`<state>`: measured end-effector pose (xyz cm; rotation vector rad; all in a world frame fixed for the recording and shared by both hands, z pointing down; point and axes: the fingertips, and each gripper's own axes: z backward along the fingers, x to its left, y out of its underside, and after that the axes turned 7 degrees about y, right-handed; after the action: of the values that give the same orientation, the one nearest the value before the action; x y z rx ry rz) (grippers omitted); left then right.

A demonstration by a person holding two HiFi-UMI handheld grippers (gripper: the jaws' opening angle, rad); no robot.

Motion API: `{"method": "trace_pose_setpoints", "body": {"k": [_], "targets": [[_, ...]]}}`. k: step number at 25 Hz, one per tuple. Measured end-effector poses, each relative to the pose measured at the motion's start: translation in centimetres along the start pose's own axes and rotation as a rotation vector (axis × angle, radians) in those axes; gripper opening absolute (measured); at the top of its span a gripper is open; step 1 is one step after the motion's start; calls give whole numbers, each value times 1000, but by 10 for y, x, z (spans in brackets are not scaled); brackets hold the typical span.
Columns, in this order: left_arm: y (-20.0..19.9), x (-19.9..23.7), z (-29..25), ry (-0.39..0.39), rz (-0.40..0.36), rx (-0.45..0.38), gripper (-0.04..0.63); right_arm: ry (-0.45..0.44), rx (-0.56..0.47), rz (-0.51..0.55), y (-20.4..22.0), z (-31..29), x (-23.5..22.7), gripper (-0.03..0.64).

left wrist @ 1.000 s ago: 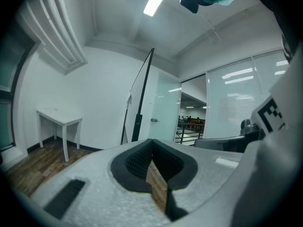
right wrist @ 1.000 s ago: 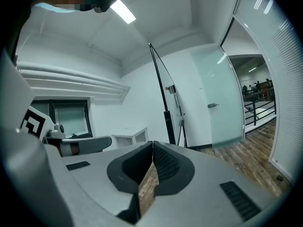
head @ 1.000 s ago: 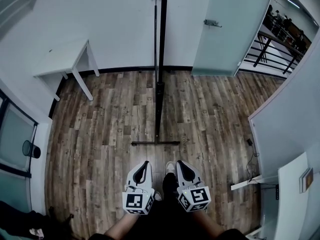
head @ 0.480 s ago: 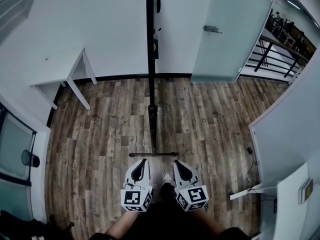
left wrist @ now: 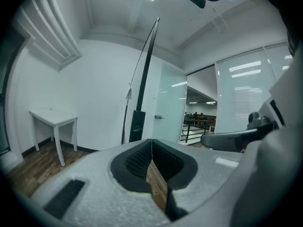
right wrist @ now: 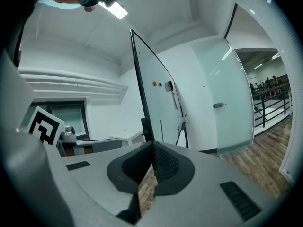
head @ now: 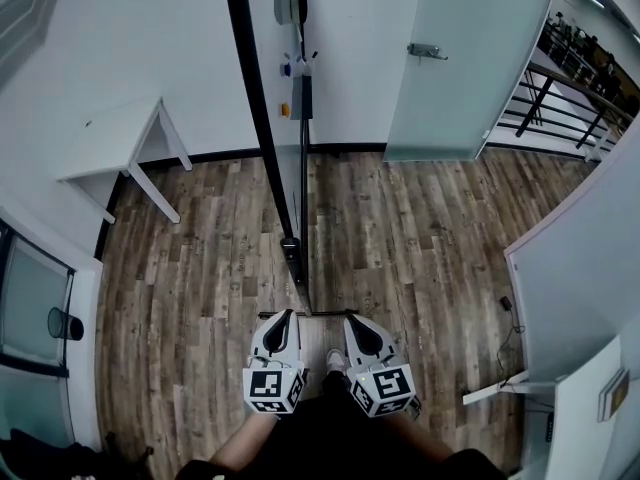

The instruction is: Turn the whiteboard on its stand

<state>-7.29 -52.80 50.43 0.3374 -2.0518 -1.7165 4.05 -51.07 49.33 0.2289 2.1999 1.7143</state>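
The whiteboard (head: 262, 118) stands on its black stand almost edge-on to me, its dark frame slanting up to the left. A sliver of its white face (head: 300, 28) shows an eraser and small magnets. The stand's floor bar (head: 305, 314) lies just ahead of both grippers. My left gripper (head: 284, 317) and right gripper (head: 351, 321) hang low, side by side, both shut and empty, touching nothing. In the left gripper view the whiteboard (left wrist: 146, 74) rises as a thin dark line beyond the left gripper (left wrist: 151, 144). From the right gripper (right wrist: 152, 146) the whiteboard (right wrist: 158, 98) shows its pale face.
A white table (head: 110, 138) stands against the left wall. A frosted glass door (head: 460, 58) is at the back right, with a railing (head: 560, 78) beyond. A white partition (head: 590, 268) closes the right side. A cable (head: 505, 308) lies on the wooden floor.
The board, edge-on before, now leans left at the top and shows a strip of its face with eraser and magnets. Its floor bar is closer to the grippers, which stay shut.
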Motion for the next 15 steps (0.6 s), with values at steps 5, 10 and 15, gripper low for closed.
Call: {"method": "trace_pose_setpoints", "body": {"k": [5, 10, 15], "targets": [[3, 9, -31, -6, 10, 24, 17, -9, 12, 9, -6, -23, -19, 14], [11, 17, -58, -10, 29, 54, 85, -7, 26, 14, -8, -42, -38, 14], [18, 31, -81, -33, 32, 83, 182, -24, 25, 15, -13, -60, -47, 14]]}}
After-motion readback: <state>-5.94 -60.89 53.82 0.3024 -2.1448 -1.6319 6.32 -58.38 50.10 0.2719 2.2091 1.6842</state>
